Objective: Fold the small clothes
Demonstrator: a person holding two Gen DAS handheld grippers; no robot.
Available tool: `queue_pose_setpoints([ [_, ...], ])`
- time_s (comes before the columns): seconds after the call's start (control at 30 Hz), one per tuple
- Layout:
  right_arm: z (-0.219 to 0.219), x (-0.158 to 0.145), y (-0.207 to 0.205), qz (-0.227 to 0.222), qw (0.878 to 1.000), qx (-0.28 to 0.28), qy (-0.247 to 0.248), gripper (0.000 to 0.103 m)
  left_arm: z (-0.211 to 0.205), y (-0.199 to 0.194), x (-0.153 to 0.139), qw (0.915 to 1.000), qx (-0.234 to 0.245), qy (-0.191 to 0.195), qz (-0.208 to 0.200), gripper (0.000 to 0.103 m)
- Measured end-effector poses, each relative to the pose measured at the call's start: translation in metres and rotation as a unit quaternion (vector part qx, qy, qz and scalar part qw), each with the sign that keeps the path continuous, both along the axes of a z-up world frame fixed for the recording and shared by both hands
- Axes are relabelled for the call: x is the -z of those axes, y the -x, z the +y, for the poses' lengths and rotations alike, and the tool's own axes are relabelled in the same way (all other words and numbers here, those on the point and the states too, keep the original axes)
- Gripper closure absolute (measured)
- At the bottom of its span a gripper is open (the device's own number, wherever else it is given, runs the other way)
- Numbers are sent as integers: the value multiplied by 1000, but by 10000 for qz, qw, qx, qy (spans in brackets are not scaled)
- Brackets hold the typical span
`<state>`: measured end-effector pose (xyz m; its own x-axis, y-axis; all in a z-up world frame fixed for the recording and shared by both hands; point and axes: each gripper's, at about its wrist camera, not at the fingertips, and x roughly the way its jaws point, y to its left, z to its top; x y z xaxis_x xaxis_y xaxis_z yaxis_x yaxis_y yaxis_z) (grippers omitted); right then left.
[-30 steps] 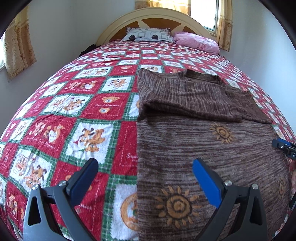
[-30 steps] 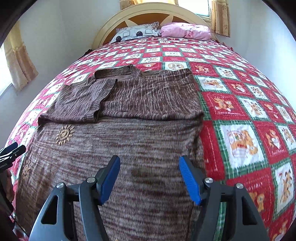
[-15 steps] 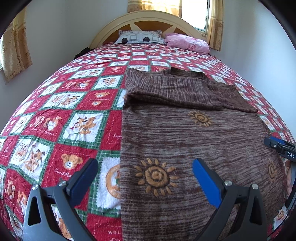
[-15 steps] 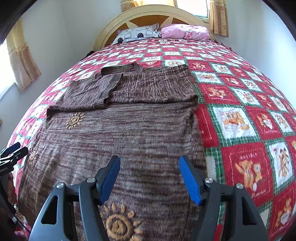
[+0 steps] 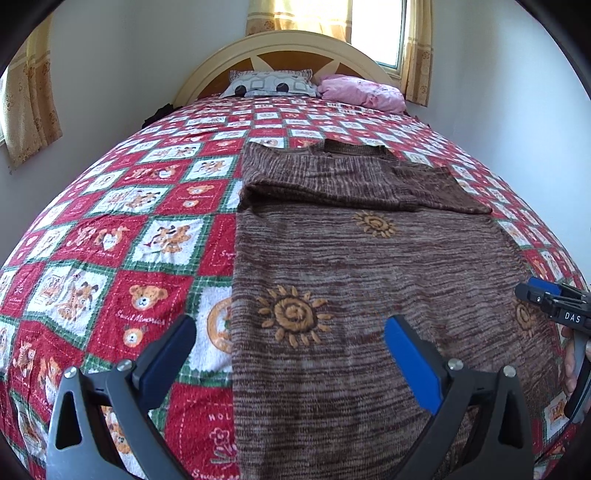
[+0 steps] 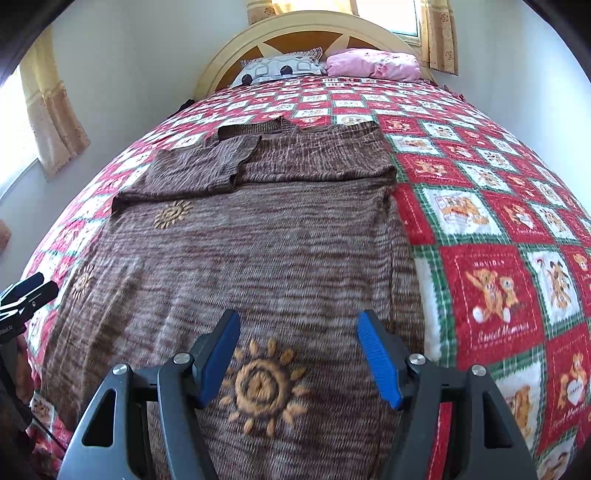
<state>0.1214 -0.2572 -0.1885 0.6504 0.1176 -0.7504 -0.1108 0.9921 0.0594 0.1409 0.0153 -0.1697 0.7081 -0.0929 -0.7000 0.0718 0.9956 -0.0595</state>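
- Now, a brown sweater (image 5: 369,280) lies flat on the bed, on a red quilt (image 5: 110,236) with teddy bear squares.
- Left of the sweater, the quilt is bare, and the sweater's left edge runs straight up the bed.
- Over that left edge hangs the left gripper (image 5: 288,354), with its blue fingers (image 5: 410,365) spread wide and nothing held.
- One finger is above the quilt, the other above the sweater, with an orange sun (image 5: 293,314) between them.
- Both sleeves are folded across the top of the sweater, near the collar.
- Over the right part of the sweater hangs the right gripper (image 6: 297,356), also wide apart and holding nothing.
- Another orange sun (image 6: 262,387) shows between its fingers.
- Past the sweater, a gray pillow (image 6: 280,68) and a pink pillow (image 6: 373,64) sit by the headboard (image 6: 306,31).
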Motion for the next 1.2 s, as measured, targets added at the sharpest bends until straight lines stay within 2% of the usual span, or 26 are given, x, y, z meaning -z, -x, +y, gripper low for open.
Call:
queue_pose_setpoints([
  [0.77, -3, 9, 60, 62, 9999, -7, 79, 36, -9, 47, 4, 9993, 313, -200, -69, 0],
  [0.97, -7, 13, 76, 45, 9999, -78, 117, 36, 7, 65, 18, 9983, 215, -531, -44, 0],
  [1.2, -13, 18, 98, -2, 9998, -52, 176, 36, 26, 84, 22, 9995, 95, -302, -2, 0],
])
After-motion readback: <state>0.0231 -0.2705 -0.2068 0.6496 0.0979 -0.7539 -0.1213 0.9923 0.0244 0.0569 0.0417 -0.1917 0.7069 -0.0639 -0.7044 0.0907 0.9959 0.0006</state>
